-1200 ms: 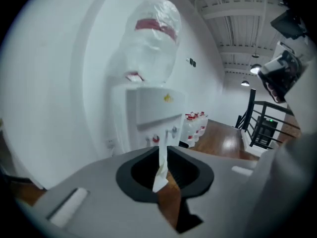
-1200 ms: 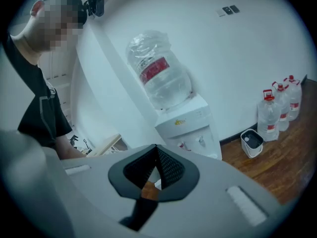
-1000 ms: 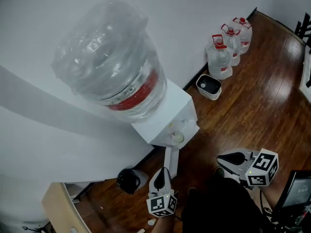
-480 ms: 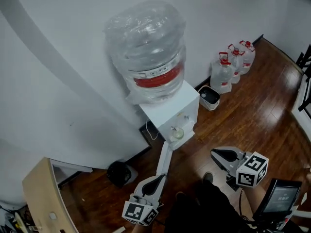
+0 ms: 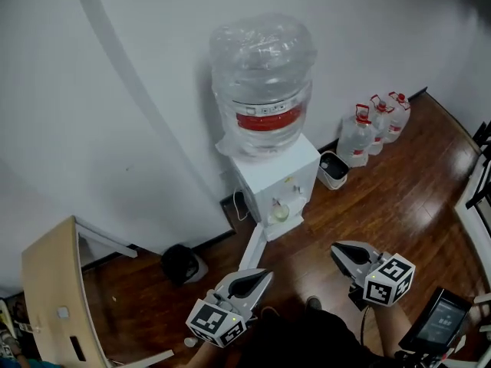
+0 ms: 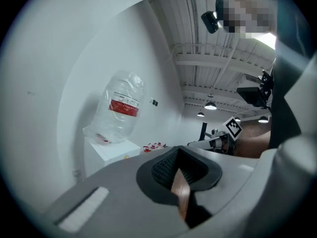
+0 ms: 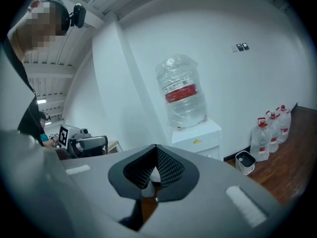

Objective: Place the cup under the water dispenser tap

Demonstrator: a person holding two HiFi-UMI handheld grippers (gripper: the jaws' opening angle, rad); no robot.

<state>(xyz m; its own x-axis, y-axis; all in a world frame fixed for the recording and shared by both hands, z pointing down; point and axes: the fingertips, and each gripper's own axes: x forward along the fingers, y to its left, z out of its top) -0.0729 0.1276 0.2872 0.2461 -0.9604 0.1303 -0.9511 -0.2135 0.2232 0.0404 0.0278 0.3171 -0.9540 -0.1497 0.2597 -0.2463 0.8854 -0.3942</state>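
White wall and dark wooden floor point(image 5: 399, 205) frame the scene, with the white box-shaped water dispenser point(image 5: 268, 176) standing against the wall. The small pale cup point(image 5: 281, 214) sits on the dispenser's front ledge, right under the taps, where it was a second ago. On top of the dispenser rides the big clear water bottle with a red label point(image 5: 263, 83).

Since the earlier frame my head view has backed off, so the dispenser looks farther away and more upright. The left gripper point(image 5: 261, 277) was close in below the dispenser's front with its jaws together. It has drawn back and now sits in front of the dispenser, to its left. Its jaws are released, with only floor between them.

The right gripper point(image 5: 339, 251) hangs in front of the dispenser, to its right, jaws parted and holding nothing. Both grippers point toward the dispenser, nearly level, marker cubes toward me, well apart from the cup.
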